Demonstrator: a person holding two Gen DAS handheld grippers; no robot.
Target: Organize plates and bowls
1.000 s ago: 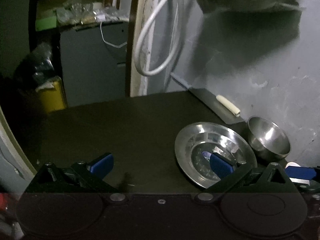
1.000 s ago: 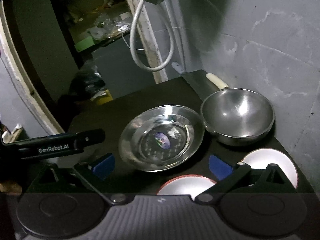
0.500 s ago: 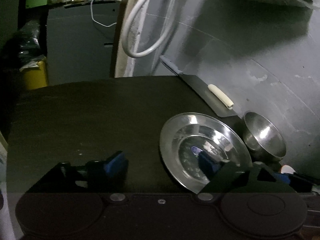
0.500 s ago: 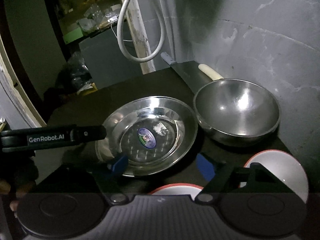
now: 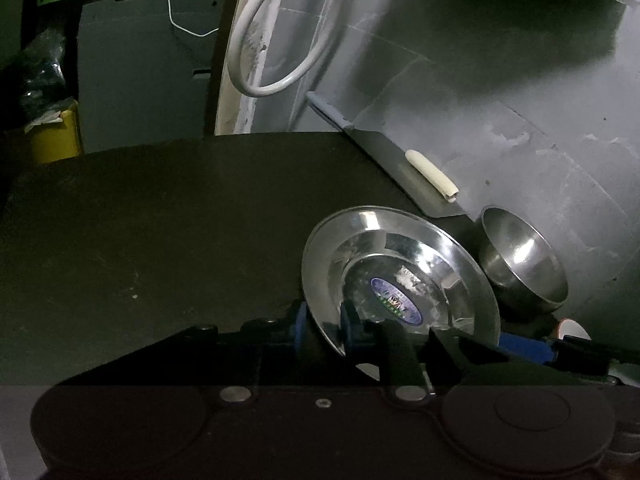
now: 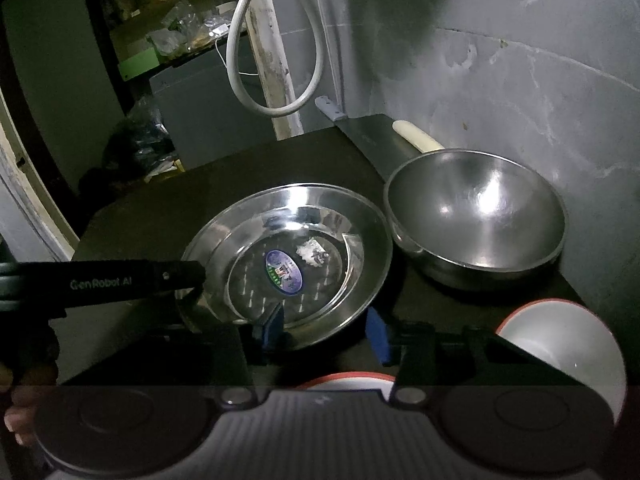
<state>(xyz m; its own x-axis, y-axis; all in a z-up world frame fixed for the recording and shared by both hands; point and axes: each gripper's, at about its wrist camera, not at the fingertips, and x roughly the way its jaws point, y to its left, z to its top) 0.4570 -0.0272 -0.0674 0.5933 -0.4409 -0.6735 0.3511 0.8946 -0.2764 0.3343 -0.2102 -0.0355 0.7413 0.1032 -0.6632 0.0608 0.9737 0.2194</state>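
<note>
A shiny steel plate [image 5: 400, 272] with a sticker in its middle lies on the dark table [image 5: 160, 232]; it also shows in the right wrist view [image 6: 288, 264]. My left gripper [image 5: 322, 330] is shut on the plate's near left rim. In the right wrist view the left gripper [image 6: 192, 276] reaches in from the left onto that rim. My right gripper [image 6: 326, 330] is partly open, its jaws over the plate's near edge, holding nothing. A steel bowl [image 6: 476, 216] stands right of the plate, against it; it also shows in the left wrist view [image 5: 524, 264].
Two white bowls with red rims [image 6: 568, 344] sit near the front right. A cleaver with a cream handle [image 5: 430, 174] lies at the back by the grey wall [image 6: 520, 80]. A white hose loop [image 5: 272, 56] hangs behind the table.
My left gripper moved right to the plate and shut on its left rim. My right gripper moved forward and narrowed, with its jaws now at the plate's near edge.
</note>
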